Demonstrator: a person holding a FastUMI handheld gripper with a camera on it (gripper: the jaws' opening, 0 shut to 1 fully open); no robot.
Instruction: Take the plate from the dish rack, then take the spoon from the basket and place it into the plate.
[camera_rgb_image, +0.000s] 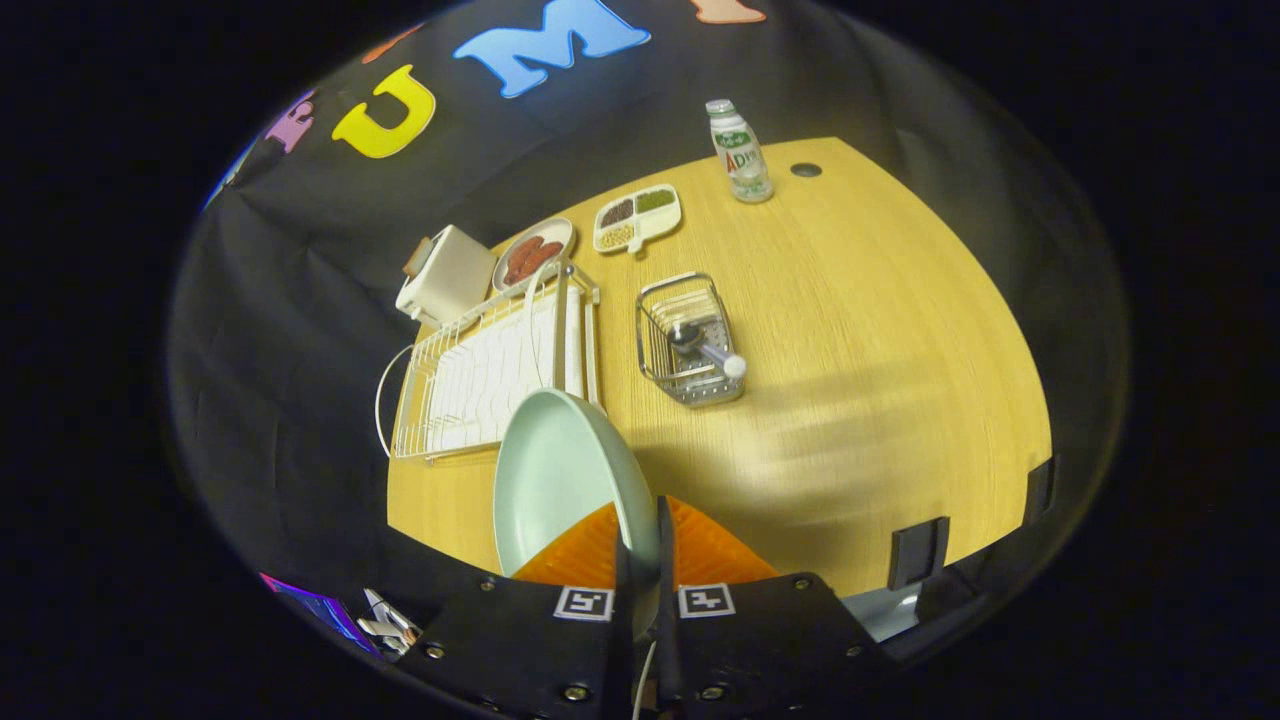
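**Plate out of the rack, spoon still waiting**

Left of centre, the dish rack (495, 375) stands empty. Lower centre, the gripper (640, 545) pinches the plate (560, 480) by its rim, held aloft. Right of it, the spoon (705, 350) lies in the basket (690, 340), untouched.

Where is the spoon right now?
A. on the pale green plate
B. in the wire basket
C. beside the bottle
B: the spoon lies inside the small metal wire basket, well beyond the tongs, which are shut on the round pale green plate's rim.
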